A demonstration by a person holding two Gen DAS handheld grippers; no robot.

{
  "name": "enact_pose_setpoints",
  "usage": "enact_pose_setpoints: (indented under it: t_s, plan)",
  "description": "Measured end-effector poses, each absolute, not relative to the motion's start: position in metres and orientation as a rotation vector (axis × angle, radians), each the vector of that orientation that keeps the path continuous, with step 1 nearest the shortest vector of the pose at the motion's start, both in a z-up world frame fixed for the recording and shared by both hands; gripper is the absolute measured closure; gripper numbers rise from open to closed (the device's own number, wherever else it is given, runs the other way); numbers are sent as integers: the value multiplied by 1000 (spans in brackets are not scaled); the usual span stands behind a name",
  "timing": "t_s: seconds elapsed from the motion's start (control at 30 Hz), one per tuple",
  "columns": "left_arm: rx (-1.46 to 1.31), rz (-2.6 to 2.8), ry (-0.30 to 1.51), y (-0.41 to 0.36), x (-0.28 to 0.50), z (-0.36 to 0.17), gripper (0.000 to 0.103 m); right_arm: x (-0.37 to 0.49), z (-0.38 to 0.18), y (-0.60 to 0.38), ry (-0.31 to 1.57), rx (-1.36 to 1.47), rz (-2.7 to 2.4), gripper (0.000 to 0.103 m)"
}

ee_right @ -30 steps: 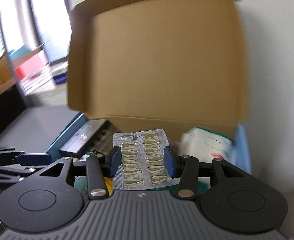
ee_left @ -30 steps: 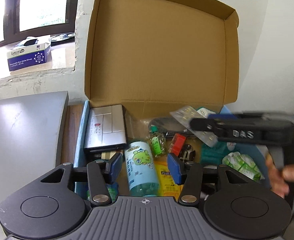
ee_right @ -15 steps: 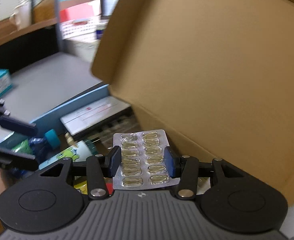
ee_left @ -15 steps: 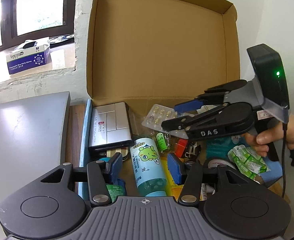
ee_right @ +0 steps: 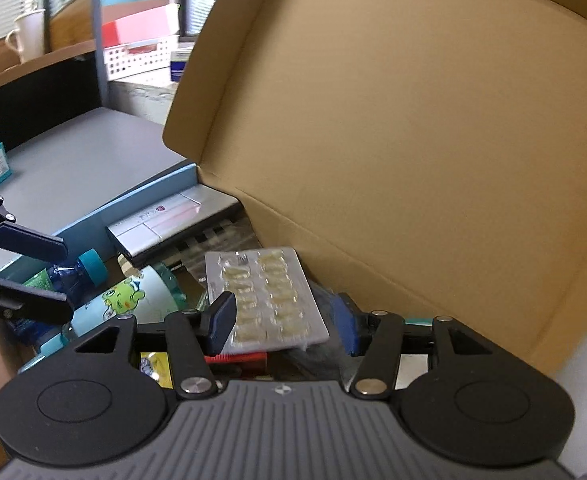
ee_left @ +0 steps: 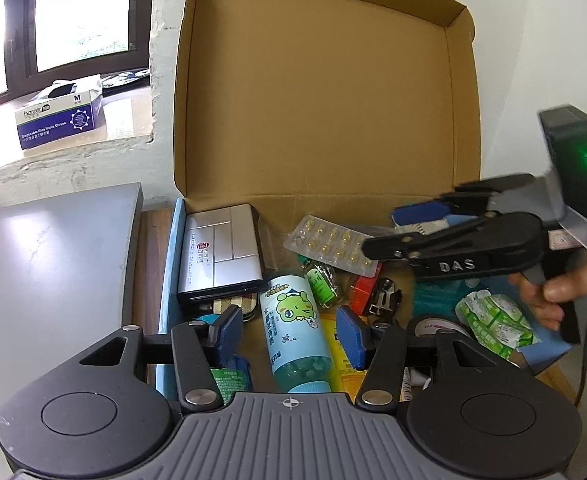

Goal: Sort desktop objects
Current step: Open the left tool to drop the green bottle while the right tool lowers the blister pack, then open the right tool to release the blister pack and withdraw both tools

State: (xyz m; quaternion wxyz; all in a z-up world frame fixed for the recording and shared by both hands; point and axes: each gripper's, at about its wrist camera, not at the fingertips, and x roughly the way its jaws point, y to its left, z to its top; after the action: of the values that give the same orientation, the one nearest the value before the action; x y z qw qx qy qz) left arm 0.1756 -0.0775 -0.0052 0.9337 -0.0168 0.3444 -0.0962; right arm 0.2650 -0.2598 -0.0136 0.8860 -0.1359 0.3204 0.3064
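Note:
A silver blister pack of yellow capsules [ee_right: 265, 300] lies tilted on the clutter in the open cardboard box [ee_right: 413, 140]; it also shows in the left wrist view [ee_left: 329, 244]. My right gripper [ee_right: 285, 320] is open, its jaws spread wider than the pack, which lies loose between them. In the left wrist view the right gripper [ee_left: 385, 232] hovers over the box's right half. My left gripper [ee_left: 289, 332] is open and empty above a light-blue frog-print bottle [ee_left: 293, 328].
The box [ee_left: 317, 92] also holds a silver case [ee_left: 221, 252], a small green bottle [ee_left: 321, 280], a red item [ee_left: 359, 292], a green-white packet [ee_left: 493, 324] and a tape roll [ee_left: 437, 324]. A grey desk [ee_left: 49, 264] lies left. A glove box [ee_left: 57, 116] sits on the sill.
My right gripper has opened and let go of the blister pack, which now rests tilted in the box. The left gripper has barely moved.

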Motion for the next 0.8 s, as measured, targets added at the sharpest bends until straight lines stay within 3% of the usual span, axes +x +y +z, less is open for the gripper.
enact_pose_setpoints:
  t_s: [0.7,0.8]
  plan:
    - [-56,-121,645,-62,159,34,41,184,31,-314,646,-62,337,41]
    - [-63,-96,616,-55,163,46,37,186,43,-325,646,0,304,44]
